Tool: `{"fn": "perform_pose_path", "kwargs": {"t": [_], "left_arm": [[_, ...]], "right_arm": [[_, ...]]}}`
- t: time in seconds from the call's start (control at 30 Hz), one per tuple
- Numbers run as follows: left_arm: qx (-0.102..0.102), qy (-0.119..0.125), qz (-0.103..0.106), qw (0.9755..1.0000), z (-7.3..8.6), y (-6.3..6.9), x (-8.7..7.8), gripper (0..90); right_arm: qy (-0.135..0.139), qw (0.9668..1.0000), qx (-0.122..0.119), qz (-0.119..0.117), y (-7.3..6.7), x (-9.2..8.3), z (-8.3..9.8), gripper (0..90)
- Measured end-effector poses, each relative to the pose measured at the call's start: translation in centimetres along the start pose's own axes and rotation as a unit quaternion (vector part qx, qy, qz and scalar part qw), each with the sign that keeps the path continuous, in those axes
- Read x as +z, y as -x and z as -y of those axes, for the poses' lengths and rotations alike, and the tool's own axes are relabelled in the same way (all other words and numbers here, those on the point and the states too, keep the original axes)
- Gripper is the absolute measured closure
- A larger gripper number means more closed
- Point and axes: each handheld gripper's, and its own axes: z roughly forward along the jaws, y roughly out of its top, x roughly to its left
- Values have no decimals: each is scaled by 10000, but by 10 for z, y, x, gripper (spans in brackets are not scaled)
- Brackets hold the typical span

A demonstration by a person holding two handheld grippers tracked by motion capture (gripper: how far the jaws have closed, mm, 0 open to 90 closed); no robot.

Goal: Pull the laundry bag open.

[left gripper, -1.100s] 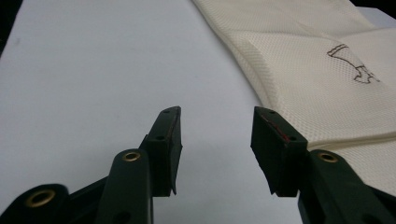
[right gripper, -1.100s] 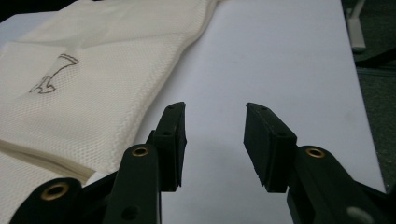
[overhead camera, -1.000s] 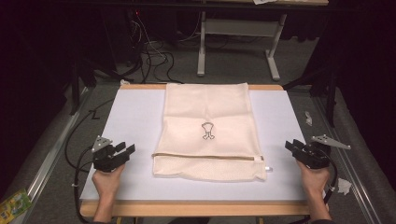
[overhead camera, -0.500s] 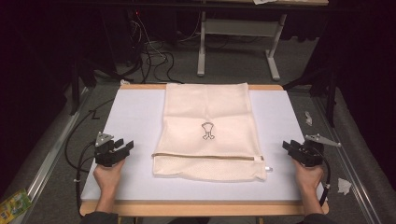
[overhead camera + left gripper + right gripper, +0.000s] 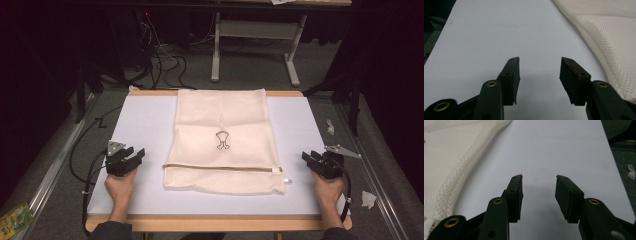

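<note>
A cream mesh laundry bag (image 5: 222, 125) lies flat on the white table top (image 5: 145, 115), with a small dark logo at its middle and a zip across its near part. My left gripper (image 5: 136, 154) rests near the front left, a short way left of the bag, its jaws open over bare table (image 5: 540, 62). The bag's edge (image 5: 609, 30) runs past its right jaw. My right gripper (image 5: 309, 158) sits at the front right, apart from the bag (image 5: 446, 152). Its jaws (image 5: 539, 178) stand open, have just been opening a little, and hold nothing.
The zip's white pull (image 5: 286, 180) sticks out at the bag's near right corner. Cables (image 5: 165, 60) and a desk frame (image 5: 215, 55) lie on the floor beyond the table. White scraps (image 5: 369, 199) lie on the floor to the right, and a green packet (image 5: 15, 220) at bottom left.
Both hands have sunk a little toward the table top and shifted slightly. The bag has not moved.
</note>
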Motion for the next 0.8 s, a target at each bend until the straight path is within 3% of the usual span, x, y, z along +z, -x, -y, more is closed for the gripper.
{"fn": "perform_pose_path", "kwargs": {"t": [0.2,0.3,0.37,0.57,0.6,0.63,0.67,0.73,0.77,0.8], "left_arm": [[230,11,-39,9997,5,7,4,505],[205,-60,1,9998,5,7,6,491],[374,54,10,9993,7,10,3,489],[315,16,-31,9995,7,10,4,482],[274,-91,-6,9996,6,9,6,482],[79,-275,119,9995,5,4,9,460],[79,-275,119,9995,5,4,9,447],[150,-212,38,9997,5,6,9,448],[187,-162,0,9997,6,7,7,455],[187,-162,0,9997,6,7,7,450]], "right_arm": [[-17,10000,-44,53,-1,2,1,560],[-62,9998,-155,109,-3,2,1,538],[35,9997,-236,113,-4,1,2,522],[-101,9995,-151,241,-4,4,1,506],[-101,9995,-151,241,-4,4,1,506],[-263,9994,-121,191,-4,7,1,490],[-263,9994,-121,191,-4,7,1,490],[-76,9993,-237,288,-6,4,2,509],[-126,9981,-419,429,-11,4,2,507],[-126,9981,-419,429,-11,4,2,507]]}}
